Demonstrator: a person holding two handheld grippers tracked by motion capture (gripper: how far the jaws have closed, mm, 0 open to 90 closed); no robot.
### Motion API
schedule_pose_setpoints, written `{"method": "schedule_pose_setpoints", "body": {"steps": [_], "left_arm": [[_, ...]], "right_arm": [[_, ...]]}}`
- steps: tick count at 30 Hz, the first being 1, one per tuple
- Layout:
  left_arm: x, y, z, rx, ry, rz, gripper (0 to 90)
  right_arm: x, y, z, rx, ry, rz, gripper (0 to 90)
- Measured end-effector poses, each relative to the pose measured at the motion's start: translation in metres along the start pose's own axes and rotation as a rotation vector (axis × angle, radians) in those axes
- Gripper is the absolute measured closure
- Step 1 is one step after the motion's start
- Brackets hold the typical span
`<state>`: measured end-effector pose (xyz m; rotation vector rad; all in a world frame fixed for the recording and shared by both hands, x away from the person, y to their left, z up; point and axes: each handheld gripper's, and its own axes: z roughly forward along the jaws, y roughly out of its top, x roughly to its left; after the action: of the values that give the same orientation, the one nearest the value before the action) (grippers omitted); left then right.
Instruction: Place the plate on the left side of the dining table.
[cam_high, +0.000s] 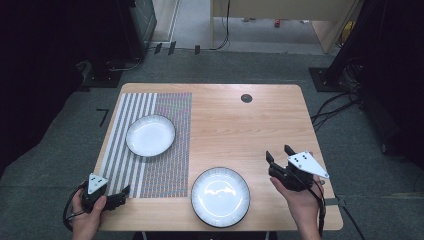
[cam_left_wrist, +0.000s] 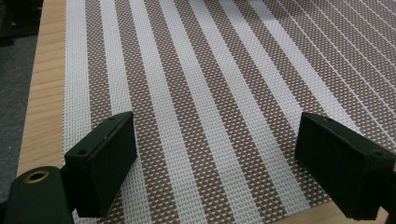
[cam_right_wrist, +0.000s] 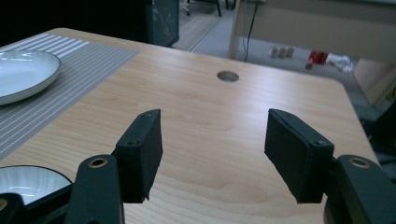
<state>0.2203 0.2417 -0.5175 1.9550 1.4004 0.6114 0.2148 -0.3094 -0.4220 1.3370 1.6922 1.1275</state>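
Near plate (cam_high: 220, 196) between open tongs (cam_high: 120, 196) — (cam_high: 281, 153)

Grey carpet floor (cam_high: 60, 150) under a light wooden table (cam_high: 240, 125) — black cables (cam_high: 332, 107) trail right, dark surroundings.

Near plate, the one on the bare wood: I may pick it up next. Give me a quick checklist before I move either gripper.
1. Right gripper open and empty: ok.
2. Left gripper open and empty: ok; it sits over the striped placemat.
3. Near plate empty, flat on the table: ok.
4. Path from right gripper to near plate free of objects: ok.
5. Far plate well apart from near plate, on the placemat: ok.
6. Plate rim thin enough for a firm pinch: cannot tell.
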Motion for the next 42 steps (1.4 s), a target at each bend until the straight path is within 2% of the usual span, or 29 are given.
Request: {"method": "schedule_pose_setpoints", "body": {"steps": [3, 8, 22, 42], "left_arm": [[0.0, 0.0, 0.0, 0.0, -0.002, 0.002, 12.3], [0.0, 0.0, 0.0, 0.0, -0.002, 0.002, 12.2], [0.0, 0.0, 0.0, 0.0, -0.002, 0.003, 12.2], [0.0, 0.0, 0.0, 0.001, -0.002, 0.003, 12.3]], "right_arm": [[-0.014, -0.018, 0.004, 0.038, -0.014, 0.06, 37.0], [-0.027, -0.03, 0.003, 0.066, -0.03, 0.117, 36.8], [-0.034, -0.033, 0.0, 0.071, -0.05, 0.126, 36.8], [-0.033, -0.035, 0.002, 0.078, -0.048, 0.123, 36.9]]}}
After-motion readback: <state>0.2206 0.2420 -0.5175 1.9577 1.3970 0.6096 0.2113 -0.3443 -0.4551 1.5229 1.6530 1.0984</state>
